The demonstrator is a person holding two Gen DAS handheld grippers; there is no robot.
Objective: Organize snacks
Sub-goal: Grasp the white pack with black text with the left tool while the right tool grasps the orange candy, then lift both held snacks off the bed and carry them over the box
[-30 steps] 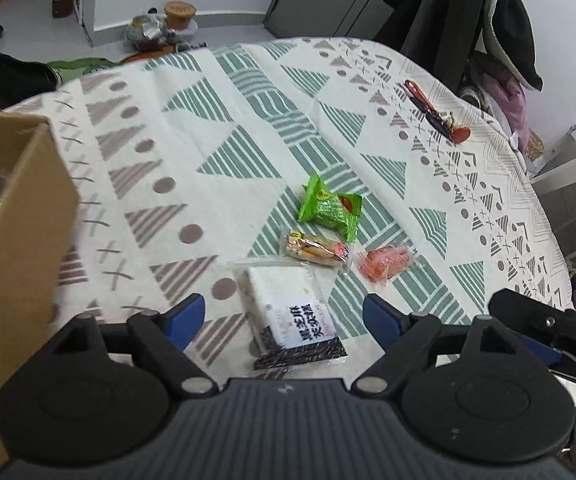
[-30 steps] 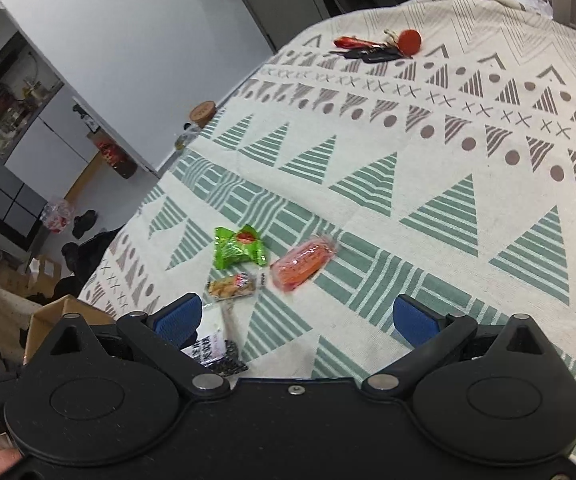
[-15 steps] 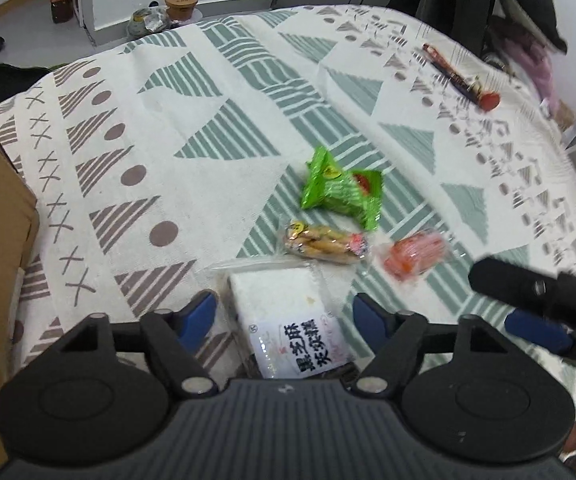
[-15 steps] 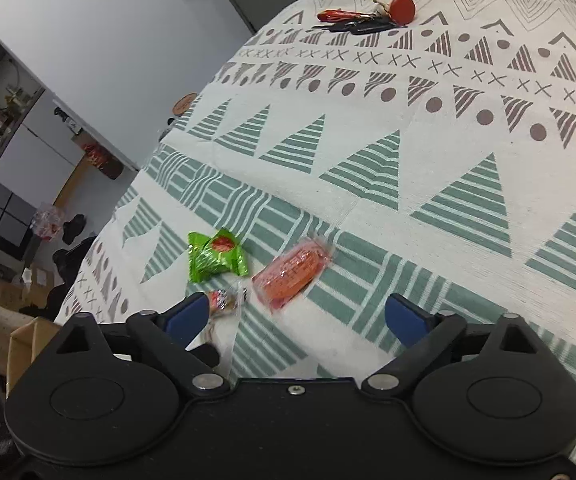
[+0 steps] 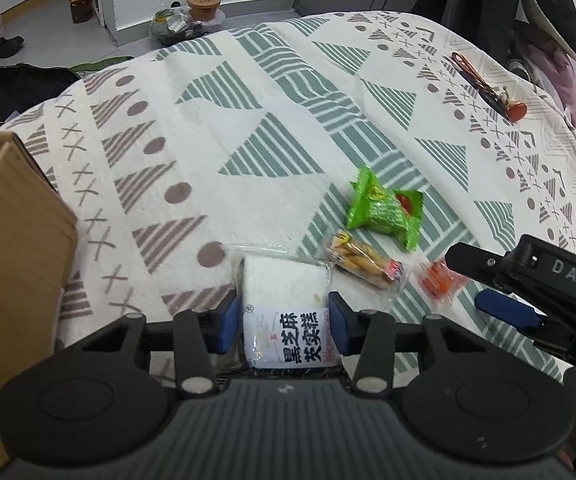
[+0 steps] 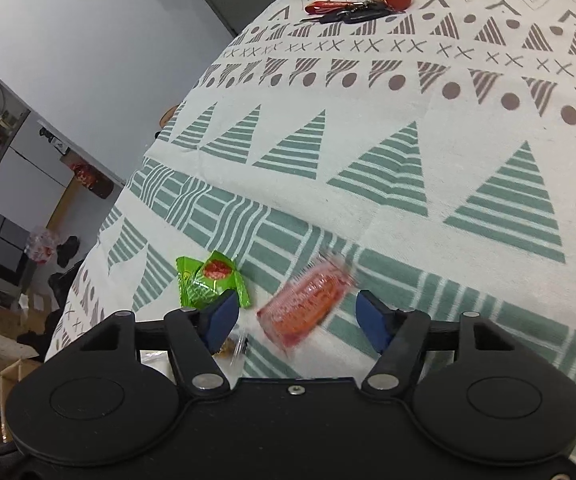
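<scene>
Left gripper [image 5: 281, 322] clamped white printed cake packet [image 5: 288, 312] | right gripper [image 6: 296, 314] open, straddling orange-red clear-wrapped snack [image 6: 308, 300] on patterned tablecloth [image 6: 368, 140]

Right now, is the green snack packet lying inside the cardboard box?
No, the green snack packet lies out on the patterned tablecloth, well apart from the cardboard box at the left edge.

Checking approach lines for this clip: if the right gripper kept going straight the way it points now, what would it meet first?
Most likely the orange-red snack packet, which lies between the open right gripper's blue fingertips. The green snack packet sits off to the left, outside that line. Depth is hard to judge.
</scene>
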